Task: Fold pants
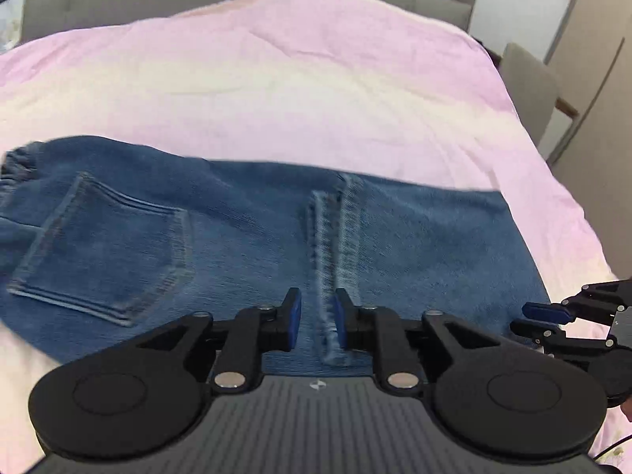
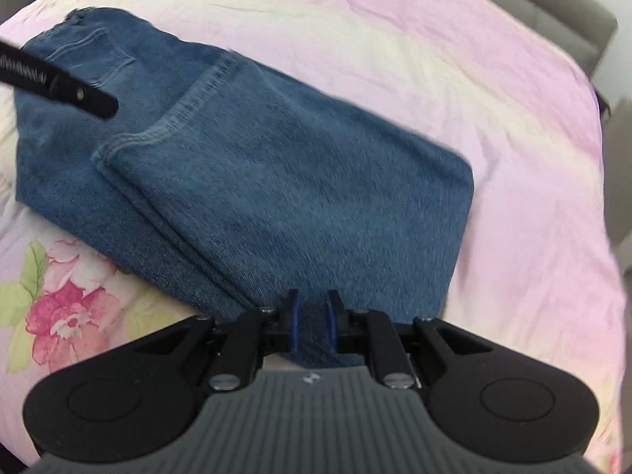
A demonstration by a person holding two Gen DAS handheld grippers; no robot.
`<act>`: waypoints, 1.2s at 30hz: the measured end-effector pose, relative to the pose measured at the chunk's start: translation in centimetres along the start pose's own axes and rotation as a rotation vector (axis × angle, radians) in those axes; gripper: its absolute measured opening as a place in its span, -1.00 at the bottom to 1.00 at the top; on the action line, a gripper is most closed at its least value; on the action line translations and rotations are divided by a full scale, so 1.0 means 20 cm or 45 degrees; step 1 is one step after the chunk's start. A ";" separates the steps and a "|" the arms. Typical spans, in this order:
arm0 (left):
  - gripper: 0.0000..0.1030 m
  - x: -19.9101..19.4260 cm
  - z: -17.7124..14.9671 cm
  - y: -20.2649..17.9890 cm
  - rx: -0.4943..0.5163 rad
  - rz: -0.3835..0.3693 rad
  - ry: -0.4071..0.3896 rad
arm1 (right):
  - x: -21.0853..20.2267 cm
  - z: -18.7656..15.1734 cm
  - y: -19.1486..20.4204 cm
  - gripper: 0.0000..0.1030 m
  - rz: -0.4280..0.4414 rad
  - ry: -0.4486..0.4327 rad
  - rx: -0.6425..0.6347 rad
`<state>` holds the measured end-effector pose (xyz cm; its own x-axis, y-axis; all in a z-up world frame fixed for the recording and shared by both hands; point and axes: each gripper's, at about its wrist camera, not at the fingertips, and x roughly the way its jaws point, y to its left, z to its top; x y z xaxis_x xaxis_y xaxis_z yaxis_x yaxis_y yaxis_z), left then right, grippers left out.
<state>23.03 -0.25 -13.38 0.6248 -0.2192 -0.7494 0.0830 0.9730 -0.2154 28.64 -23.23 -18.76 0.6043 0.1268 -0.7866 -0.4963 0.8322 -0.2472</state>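
**Jeans doubled over on the pink bed, one gripper let go**

The jeans (image 1: pixel 245 237) lay across the lower half of the left wrist view, folded over on themselves on the pink bedspread (image 1: pixel 316 79), back pocket (image 1: pixel 102 249) at the left and the hem (image 1: pixel 335 260) of the folded-over legs running down the centre. I judged that hem had been brought there to halve the length.

The left gripper (image 1: pixel 317 322) stood narrowly apart, its blue pads on either side of the hem and apparently clear of it, so the cloth rested on its own. No earlier picture, so I say no more of that.

The right gripper (image 2: pixel 312 320), at the lower centre of its own view, was nearly closed on the near edge of the denim, with cloth running between the pads. Probably it pinned that edge so the layers would not slide. The fold looked well advanced; one more fold seemed likely.
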 end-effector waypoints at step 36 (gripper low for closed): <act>0.89 -0.10 -0.28 1.53 -1.232 0.066 -0.195 | 0.55 0.82 0.57 -0.53 0.324 0.313 -0.639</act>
<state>19.98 29.62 -21.91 0.7096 -0.0998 -0.6975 -0.5766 0.4868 -0.6562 39.90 -3.41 -21.00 0.2963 0.1105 -0.9487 -0.8753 0.4290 -0.2234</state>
